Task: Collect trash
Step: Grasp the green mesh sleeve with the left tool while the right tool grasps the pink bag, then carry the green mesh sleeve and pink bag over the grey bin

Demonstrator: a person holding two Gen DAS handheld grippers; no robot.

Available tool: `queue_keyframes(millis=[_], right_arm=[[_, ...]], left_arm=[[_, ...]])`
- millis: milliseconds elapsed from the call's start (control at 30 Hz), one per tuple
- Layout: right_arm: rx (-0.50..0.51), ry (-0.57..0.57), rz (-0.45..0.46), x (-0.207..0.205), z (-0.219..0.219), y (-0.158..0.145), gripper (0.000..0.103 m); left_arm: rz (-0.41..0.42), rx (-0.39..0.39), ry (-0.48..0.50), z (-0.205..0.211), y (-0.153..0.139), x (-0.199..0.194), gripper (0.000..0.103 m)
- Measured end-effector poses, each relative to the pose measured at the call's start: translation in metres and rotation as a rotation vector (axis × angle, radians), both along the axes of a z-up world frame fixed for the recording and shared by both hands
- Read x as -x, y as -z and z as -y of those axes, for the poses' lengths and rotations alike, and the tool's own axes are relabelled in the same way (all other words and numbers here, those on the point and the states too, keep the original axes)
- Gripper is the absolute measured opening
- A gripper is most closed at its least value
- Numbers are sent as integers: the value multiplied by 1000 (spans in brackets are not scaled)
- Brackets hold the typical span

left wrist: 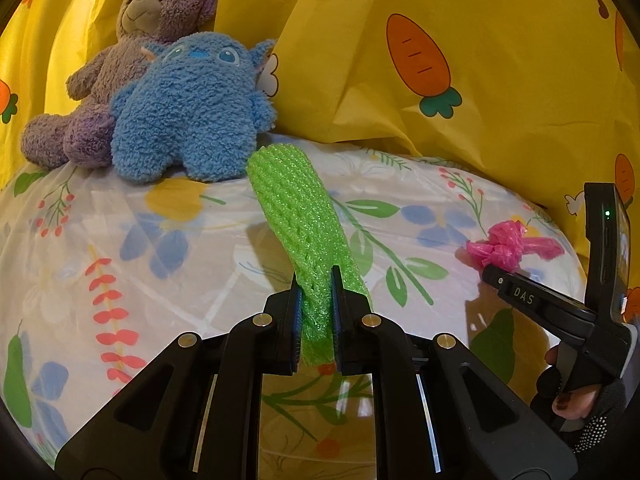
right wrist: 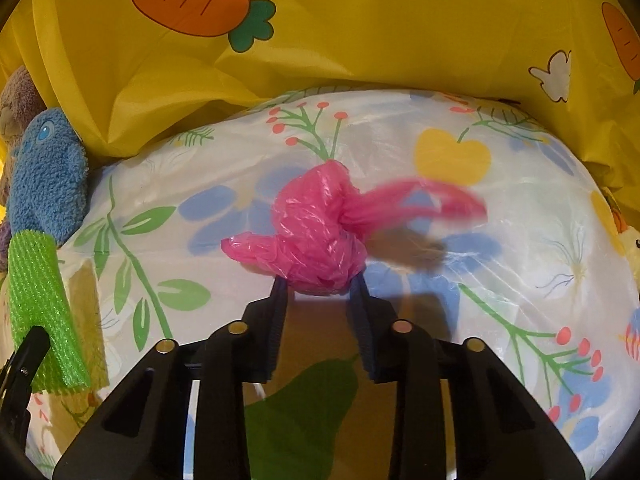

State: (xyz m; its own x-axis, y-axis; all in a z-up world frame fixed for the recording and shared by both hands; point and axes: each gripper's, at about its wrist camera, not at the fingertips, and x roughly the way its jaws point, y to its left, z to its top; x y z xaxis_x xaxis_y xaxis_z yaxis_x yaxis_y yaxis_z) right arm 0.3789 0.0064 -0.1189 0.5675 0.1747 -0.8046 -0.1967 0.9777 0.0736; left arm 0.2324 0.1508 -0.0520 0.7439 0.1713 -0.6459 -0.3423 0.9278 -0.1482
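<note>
Left gripper (left wrist: 316, 276): I've clamped the green foam net (left wrist: 298, 216).
Right gripper (right wrist: 320, 284): I'm pinching the pink bag (right wrist: 316, 232).
Nearby: blue plush (left wrist: 192, 108), brown bear (left wrist: 132, 52), yellow sheet (left wrist: 500, 80) behind.

Purple teddy bear (left wrist: 132, 68) behind blue plush toy (left wrist: 192, 108), both on floral cover (left wrist: 120, 240); yellow carrot-print cloth (left wrist: 460, 60) behind.

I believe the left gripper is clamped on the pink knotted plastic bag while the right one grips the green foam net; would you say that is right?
The items are swapped. The left wrist view shows the left gripper clamped on the green foam net; the right wrist view shows the right gripper pinching the pink knotted plastic bag at its fingertips.
</note>
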Motion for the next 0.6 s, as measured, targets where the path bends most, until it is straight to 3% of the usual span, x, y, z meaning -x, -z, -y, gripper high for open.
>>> queue_keyframes(millis=[133, 600], right_arm=[[-28, -1, 5, 6, 6, -4, 17], [-49, -45, 161, 82, 48, -60, 17]], left_arm=[[-4, -1, 3, 1, 2, -1, 11], [17, -1, 59, 14, -3, 1, 11]])
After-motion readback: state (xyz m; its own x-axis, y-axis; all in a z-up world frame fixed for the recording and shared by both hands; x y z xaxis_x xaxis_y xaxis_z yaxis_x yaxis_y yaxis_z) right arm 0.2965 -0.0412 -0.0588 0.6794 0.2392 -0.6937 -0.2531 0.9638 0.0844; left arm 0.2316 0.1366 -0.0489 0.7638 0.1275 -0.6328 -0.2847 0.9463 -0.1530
